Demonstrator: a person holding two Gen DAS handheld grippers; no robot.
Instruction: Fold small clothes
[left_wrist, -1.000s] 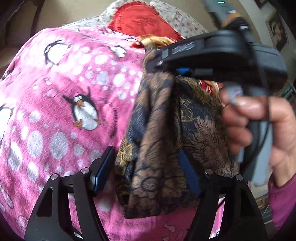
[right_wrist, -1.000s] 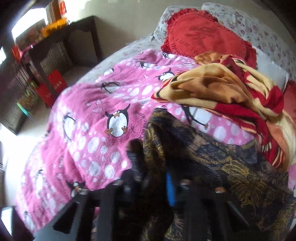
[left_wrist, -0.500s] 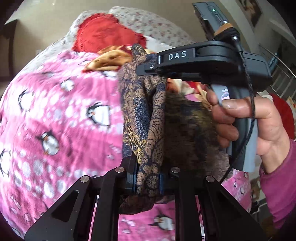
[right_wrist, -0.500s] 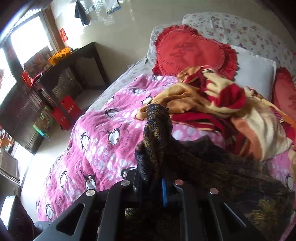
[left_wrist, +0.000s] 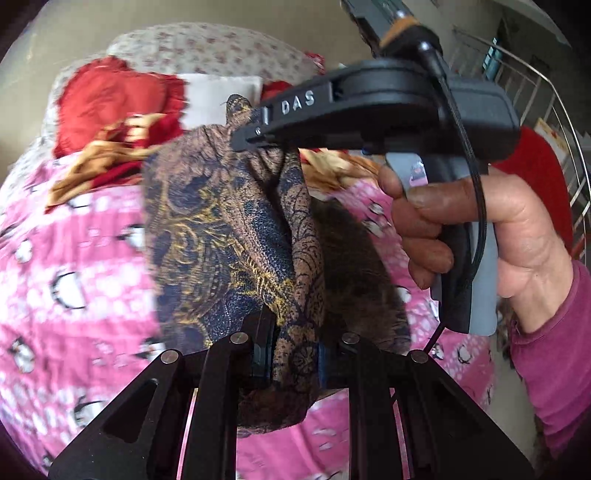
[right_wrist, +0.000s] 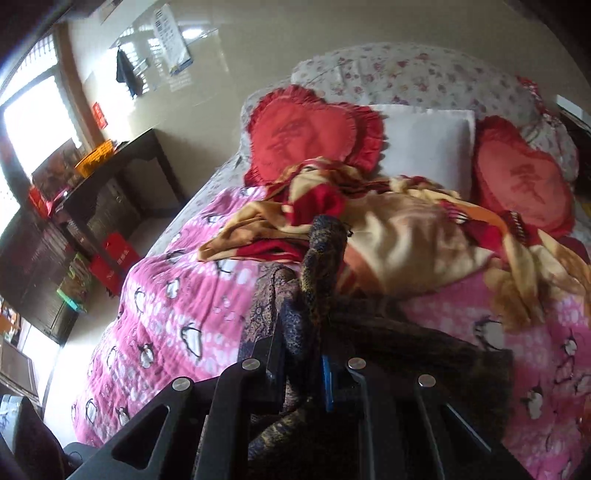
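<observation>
Hanging between the two, the dark patterned cloth (left_wrist: 236, 236) is off the bed (left_wrist: 74, 258) — the left hand-held gripper (left_wrist: 291, 354) is clamped on its lower edge, the right hand-held gripper (left_wrist: 258, 136) pinches its top corner. The cloth's long axis runs from one grip to the other, so both are equally near; the next fold likely means laying it flat.

Dark paisley garment (left_wrist: 229, 236), bunched, hanging mid-air

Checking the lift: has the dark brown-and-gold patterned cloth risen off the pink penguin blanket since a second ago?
Yes. The dark patterned cloth now hangs higher, its top against the red-and-yellow blanket, over the pink penguin blanket.
</observation>
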